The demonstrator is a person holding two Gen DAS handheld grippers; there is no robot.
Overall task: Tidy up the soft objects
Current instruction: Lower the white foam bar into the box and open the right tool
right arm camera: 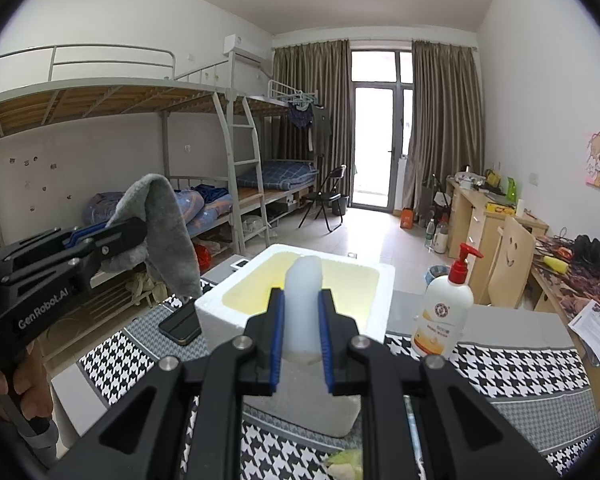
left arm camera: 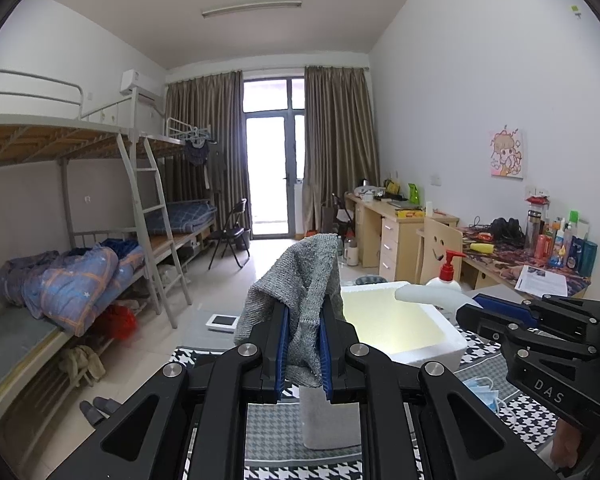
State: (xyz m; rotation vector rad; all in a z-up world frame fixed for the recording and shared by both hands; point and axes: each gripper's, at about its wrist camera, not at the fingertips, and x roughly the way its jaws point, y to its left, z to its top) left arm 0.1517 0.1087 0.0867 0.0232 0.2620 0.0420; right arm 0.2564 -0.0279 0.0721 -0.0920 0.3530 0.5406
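Observation:
My left gripper [left arm camera: 303, 316] is shut on a grey knitted cloth [left arm camera: 300, 276] that drapes over its fingers, held up left of the white foam box [left arm camera: 440, 344]. From the right wrist view the cloth [right arm camera: 160, 220] hangs from that gripper [right arm camera: 140, 228] at the left. My right gripper [right arm camera: 302, 304] is shut on a pale, soft white object [right arm camera: 303, 304] and holds it over the near edge of the foam box [right arm camera: 216, 312], whose inside is yellowish. In the left wrist view this object [left arm camera: 428, 294] pokes over the box.
A houndstooth cloth [right arm camera: 500, 368] covers the table. On it stand a lotion pump bottle [right arm camera: 442, 312] right of the box, a dark phone [right arm camera: 180, 324] to its left, and a face mask [left arm camera: 484, 390]. Bunk beds [right arm camera: 140, 120] line the left wall, desks [right arm camera: 496, 224] the right.

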